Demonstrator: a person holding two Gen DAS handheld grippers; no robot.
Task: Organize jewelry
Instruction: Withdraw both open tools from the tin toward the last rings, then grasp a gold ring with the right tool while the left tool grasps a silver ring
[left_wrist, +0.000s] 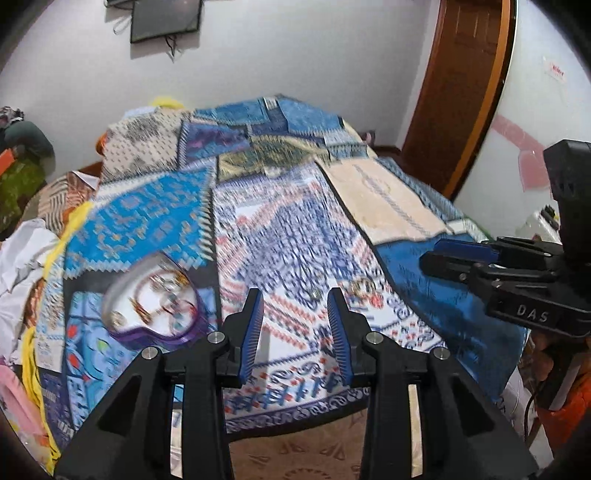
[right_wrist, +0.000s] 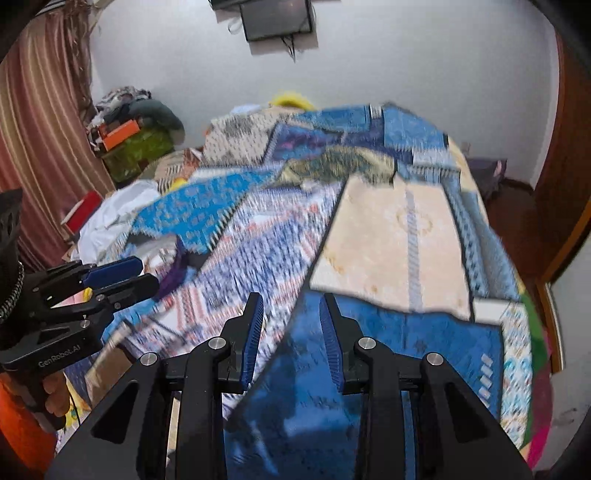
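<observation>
We are hovering the left gripper (left_wrist: 295, 317), jaws wide apart and empty, over the bed (left_wrist: 406, 280), loose jewelry (left_wrist: 360, 286) lying just ahead-right, tray (left_wrist: 155, 299) at left-center, right gripper (right_wrist: 291, 325) equally agape, farther off.

You had a patchwork quilt (left_wrist: 288, 229) spread out, a dark screen (right_wrist: 277, 18) on the white wall, a striped curtain (right_wrist: 40, 122), and a wooden door (left_wrist: 461, 85).

Both black plastic two-finger grippers (left_wrist: 295, 295) (right_wrist: 291, 301) carry ribbed blue pads and silver screws. White lettering marks their bodies. An orange sleeve (left_wrist: 565, 410) shows.
</observation>
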